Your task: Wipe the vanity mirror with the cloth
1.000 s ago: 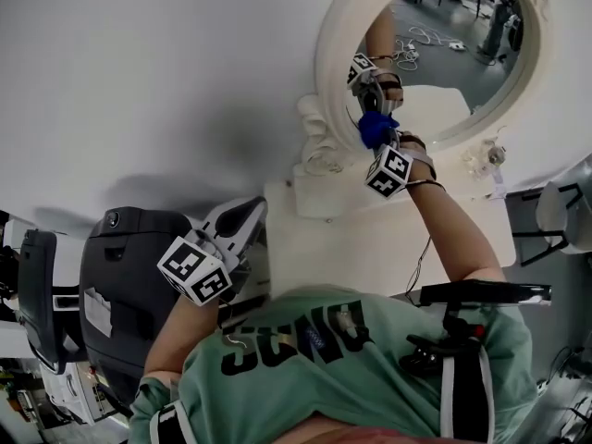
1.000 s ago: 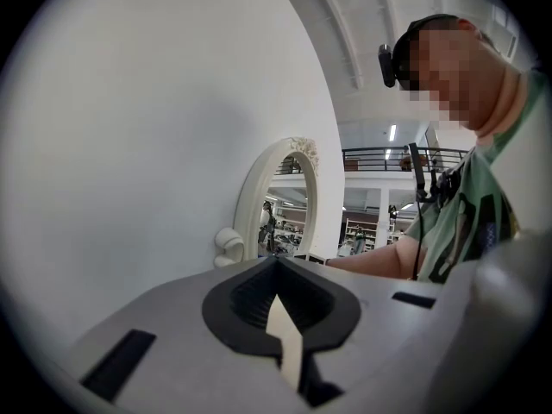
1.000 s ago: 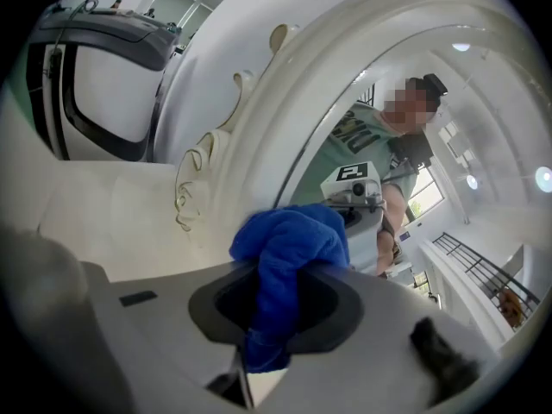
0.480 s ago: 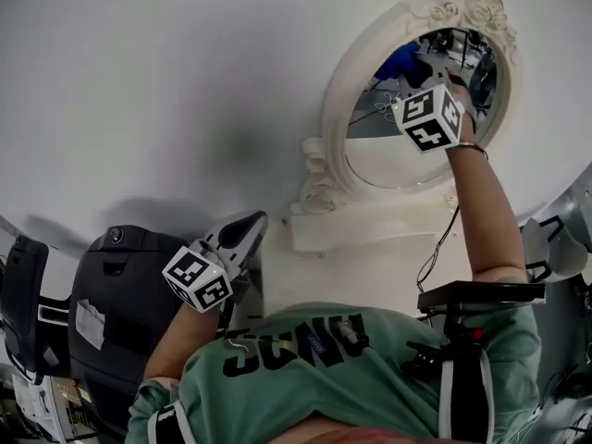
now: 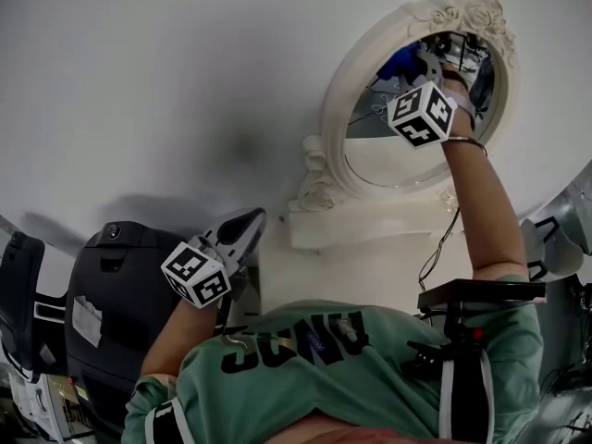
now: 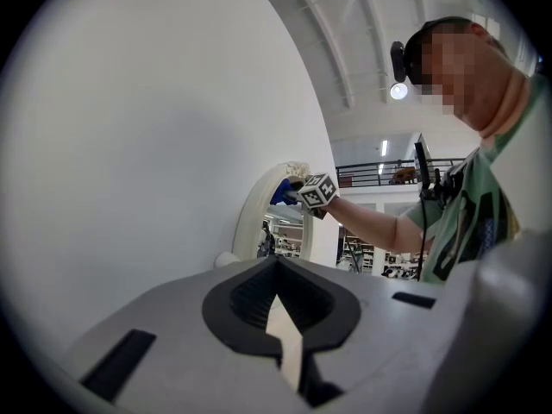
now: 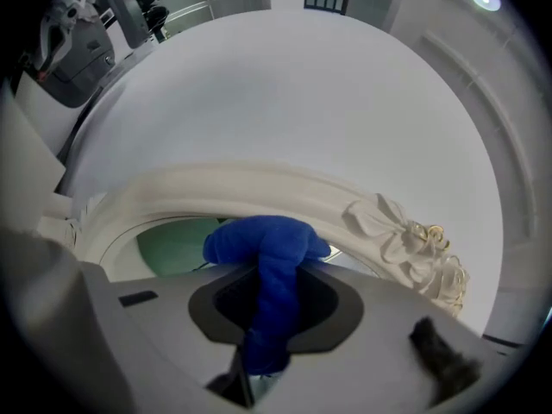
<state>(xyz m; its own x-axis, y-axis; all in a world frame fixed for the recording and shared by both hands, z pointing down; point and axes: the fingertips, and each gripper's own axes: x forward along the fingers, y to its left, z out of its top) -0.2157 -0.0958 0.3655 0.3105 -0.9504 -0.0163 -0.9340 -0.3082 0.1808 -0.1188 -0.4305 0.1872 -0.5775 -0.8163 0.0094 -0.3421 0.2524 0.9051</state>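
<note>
The right tool (image 7: 274,310) is clenched on the blue cloth (image 7: 263,241), whose bunched end sits against the top of the vanity mirror (image 5: 390,158), just under its ornate frame. The left tool (image 6: 279,322) is closed on nothing, held low by the person's chest. A second ago the cloth was at the mirror's lower left edge; the left tool has hardly moved.

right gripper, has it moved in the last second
Yes. The right gripper with the blue cloth has gone from the lower rim of the vanity mirror up the glass, towards its rose crest.
</note>
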